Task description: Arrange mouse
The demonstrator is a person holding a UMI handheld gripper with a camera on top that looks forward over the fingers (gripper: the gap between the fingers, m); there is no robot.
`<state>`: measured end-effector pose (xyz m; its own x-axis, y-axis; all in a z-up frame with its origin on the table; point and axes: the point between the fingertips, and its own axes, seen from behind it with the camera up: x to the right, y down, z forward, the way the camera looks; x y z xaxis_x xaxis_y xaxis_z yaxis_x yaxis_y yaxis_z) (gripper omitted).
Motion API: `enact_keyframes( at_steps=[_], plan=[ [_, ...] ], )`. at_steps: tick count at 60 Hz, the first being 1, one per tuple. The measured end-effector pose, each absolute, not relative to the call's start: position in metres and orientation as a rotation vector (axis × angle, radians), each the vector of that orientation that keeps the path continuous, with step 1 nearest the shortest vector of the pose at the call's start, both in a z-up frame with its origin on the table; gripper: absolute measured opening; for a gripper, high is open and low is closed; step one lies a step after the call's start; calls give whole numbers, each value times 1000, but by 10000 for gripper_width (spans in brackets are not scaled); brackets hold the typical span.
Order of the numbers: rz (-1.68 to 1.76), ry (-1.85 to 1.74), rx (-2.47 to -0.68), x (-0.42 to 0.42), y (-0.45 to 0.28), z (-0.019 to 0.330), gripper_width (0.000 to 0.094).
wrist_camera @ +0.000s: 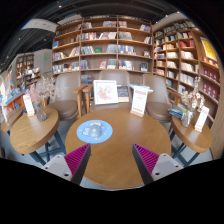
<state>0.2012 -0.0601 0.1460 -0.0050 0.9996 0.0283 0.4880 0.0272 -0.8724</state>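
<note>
gripper (pixel 110 160) fingers spread wide and empty, held high over round wooden table (pixel 120 150); blue object (pixel 95 130) lies ahead, presumably the approach target.

Legible text: none.
Print is carried by a white sign (pixel 105 92) and a standing board (pixel 139 100) beyond the round table (pixel 112 150), and by book spines on the shelves (pixel 100 45), but no word can be made out.
</note>
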Motion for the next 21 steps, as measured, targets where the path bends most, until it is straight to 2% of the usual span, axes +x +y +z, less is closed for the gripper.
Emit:
enact_keyframes(
  at_steps=[21],
  plan=[
    [887,-1552,-1521,257,-28,155,852]
  ],
)
